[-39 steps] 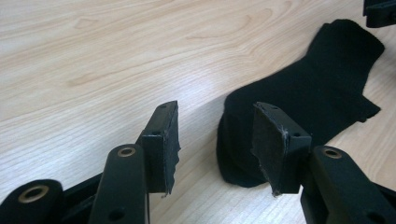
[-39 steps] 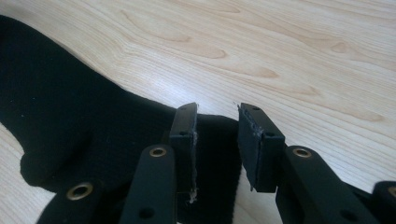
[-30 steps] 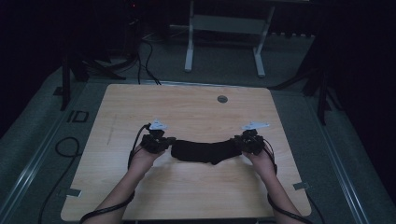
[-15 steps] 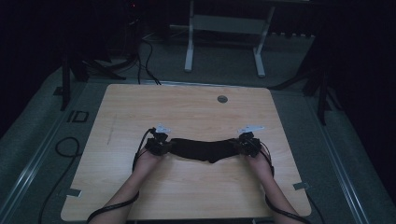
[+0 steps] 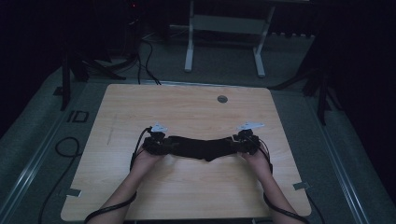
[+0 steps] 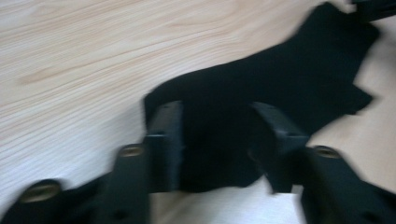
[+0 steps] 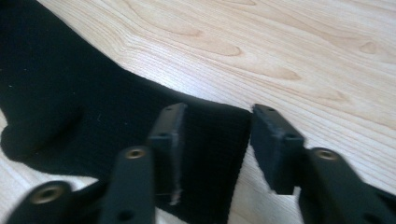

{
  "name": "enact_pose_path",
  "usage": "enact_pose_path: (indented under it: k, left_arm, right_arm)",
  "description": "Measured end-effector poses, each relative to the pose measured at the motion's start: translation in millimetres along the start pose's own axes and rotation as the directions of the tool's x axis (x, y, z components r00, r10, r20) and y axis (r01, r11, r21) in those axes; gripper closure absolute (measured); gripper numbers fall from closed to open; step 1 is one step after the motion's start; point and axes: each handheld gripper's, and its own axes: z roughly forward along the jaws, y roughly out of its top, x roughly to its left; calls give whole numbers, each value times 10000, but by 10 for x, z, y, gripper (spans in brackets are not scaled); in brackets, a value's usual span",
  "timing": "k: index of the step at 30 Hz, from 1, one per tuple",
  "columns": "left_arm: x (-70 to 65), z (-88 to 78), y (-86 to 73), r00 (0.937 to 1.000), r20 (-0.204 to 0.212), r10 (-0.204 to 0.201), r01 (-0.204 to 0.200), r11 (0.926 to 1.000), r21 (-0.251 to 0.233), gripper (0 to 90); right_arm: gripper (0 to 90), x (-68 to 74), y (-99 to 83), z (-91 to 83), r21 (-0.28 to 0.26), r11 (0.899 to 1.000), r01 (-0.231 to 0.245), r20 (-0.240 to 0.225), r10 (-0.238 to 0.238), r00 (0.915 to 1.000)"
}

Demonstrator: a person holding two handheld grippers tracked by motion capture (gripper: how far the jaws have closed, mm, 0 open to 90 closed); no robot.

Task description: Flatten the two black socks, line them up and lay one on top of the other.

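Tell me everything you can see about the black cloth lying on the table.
The black cloth is a long strip of finely knitted-looking fabric lying flat on the light wooden table, stretched sideways near the person. Its near edge sags into a small point at mid-length. The left gripper stands open over one end and the right gripper open over the other, jaws straddling the fabric. One end looks cleanly hemmed, the other irregular.

Both claws, left claw [image 6: 217,140] and right claw [image 7: 215,144], have black jaws with brass screws; black cables trail; forearms bare
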Motion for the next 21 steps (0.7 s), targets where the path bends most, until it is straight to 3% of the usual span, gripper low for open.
enact_pose_path:
  k: [3,8,10,12,16,21]
  left_arm:
    - [-28,-40,16,9999,97,-33,35,9998,-185,321]
    - [-55,-82,10,9993,-300,201,-215,9986,-490,143]
    - [-52,-90,-2,9993,-310,212,-229,9983,-545,143]
    - [-54,-95,-23,9994,-267,227,-242,9982,-540,142]
    - [-93,-100,-76,9976,-446,532,-554,9972,-504,142]
    - [-85,-141,-124,9967,-547,599,-624,9970,-467,141]
  right_arm:
    - [397,2,33,-57,-167,9999,-23,-63,22,10000]
    - [286,-3,65,-142,-498,9986,-152,-87,147,9999]
    - [208,-19,72,-178,-686,9974,-223,-311,202,9993]
    - [146,-10,60,-191,-632,9980,58,-352,-80,9993]
    - [139,-20,23,-197,-634,9979,136,-575,-172,9982]
    - [139,-55,-55,-203,-558,9982,217,-688,-255,9973]
